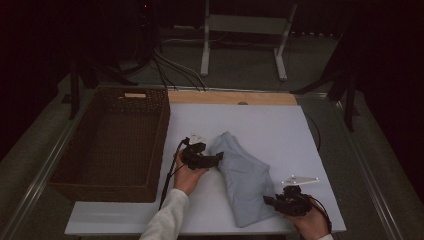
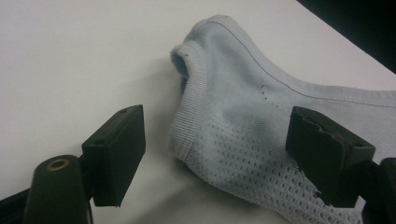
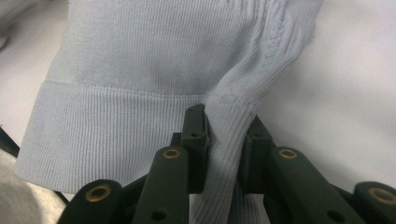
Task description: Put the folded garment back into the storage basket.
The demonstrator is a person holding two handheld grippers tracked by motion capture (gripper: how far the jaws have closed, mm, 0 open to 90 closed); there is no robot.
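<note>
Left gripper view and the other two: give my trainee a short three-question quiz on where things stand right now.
1. True or false: the left gripper has its fingers pressed on the garment.
2. Which part of the garment does the right gripper pinch: A) the ribbed hem, B) the neck opening, C) nothing?
3. On which side of the garment, in the high view, does the basket stand?

Key
1. False: the fingers stand apart, and the garment lies between them unpressed.
2. A: the hem is bunched between the closed fingers.
3. On its left, at the table edge.
</note>
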